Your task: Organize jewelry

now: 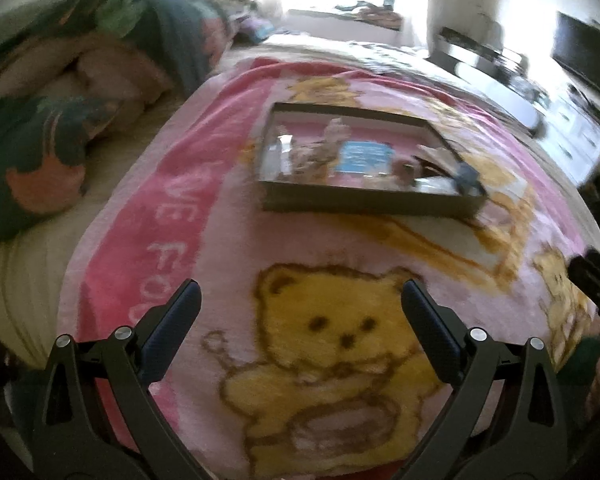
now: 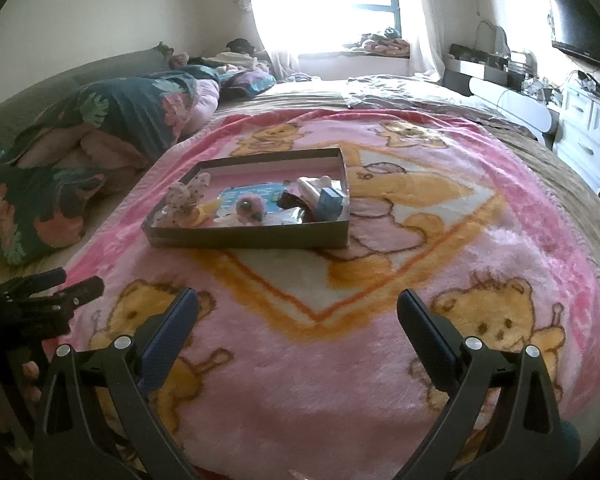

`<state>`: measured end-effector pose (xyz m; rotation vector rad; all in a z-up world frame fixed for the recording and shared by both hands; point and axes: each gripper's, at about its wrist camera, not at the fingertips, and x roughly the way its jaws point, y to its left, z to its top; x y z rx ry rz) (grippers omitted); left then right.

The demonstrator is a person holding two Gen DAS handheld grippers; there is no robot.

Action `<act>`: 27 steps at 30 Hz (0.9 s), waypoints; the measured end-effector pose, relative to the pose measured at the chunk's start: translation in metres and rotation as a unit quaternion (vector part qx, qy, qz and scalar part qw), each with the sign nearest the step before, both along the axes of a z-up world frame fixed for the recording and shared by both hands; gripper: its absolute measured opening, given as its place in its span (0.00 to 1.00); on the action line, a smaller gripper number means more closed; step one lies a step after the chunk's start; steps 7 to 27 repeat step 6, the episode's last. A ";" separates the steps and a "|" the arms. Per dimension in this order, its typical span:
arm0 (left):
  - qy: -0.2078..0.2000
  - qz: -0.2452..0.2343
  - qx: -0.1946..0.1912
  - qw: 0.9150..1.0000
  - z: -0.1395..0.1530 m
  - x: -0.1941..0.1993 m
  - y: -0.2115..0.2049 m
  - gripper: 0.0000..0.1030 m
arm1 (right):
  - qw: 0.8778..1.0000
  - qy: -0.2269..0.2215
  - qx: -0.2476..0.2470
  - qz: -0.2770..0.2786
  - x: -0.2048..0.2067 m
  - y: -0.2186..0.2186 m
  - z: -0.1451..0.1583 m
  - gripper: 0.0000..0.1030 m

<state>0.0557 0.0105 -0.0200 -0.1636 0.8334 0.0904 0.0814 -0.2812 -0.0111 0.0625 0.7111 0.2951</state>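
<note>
Right wrist view, read from the left: floral pillows (image 2: pixel 92 128) piled along the bed's edge, then the left gripper (image 2: pixel 70 282) poking in low at the frame's margin, prongs spread, nothing between them. Further right, near the middle of a pink bear blanket (image 2: pixel 340 380), sits a shallow dark tray (image 2: pixel 244 236). Inside, from its left end: a spotted fabric bow piece (image 2: pixel 184 196), a yellow bit just beside it, a blue card (image 2: pixel 248 194) lying flat, a pink fuzzy piece (image 2: pixel 250 208) on top of that card, then a dark tangle, a white tube and a small blue box (image 2: pixel 332 200) crowded against the right wall. Closest to the lens, the right gripper (image 2: pixel 298 300) held wide apart over bare blanket, grasping nothing, well short of the tray.

Left wrist view, blurred: same tray (image 1: pixel 364 200) ahead, contents smeared beyond telling; left gripper (image 1: pixel 300 292) likewise released and empty above a yellow bear.

Judged by this: all pieces already inside the tray, none loose on the blanket, both tools clear of it. Fits equally a reach about to go in for sorting and a withdrawal after the last piece went down. Cannot settle which. Any further handling would want a slow approach over the tray wall and a narrow pinch, given small, soft, crowded pieces.
</note>
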 end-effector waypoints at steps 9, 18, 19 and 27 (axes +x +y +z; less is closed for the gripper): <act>0.015 0.104 0.025 0.994 -0.012 0.048 0.086 0.91 | 0.991 0.011 -0.047 -0.126 0.088 -0.071 -0.016 0.96; 0.015 0.104 0.025 0.994 -0.012 0.048 0.086 0.91 | 0.991 0.011 -0.047 -0.126 0.088 -0.071 -0.016 0.96; 0.015 0.104 0.025 0.994 -0.012 0.048 0.086 0.91 | 0.991 0.011 -0.047 -0.126 0.088 -0.071 -0.016 0.96; 0.015 0.104 0.025 0.994 -0.012 0.048 0.086 0.91 | 0.991 0.011 -0.047 -0.126 0.088 -0.071 -0.016 0.96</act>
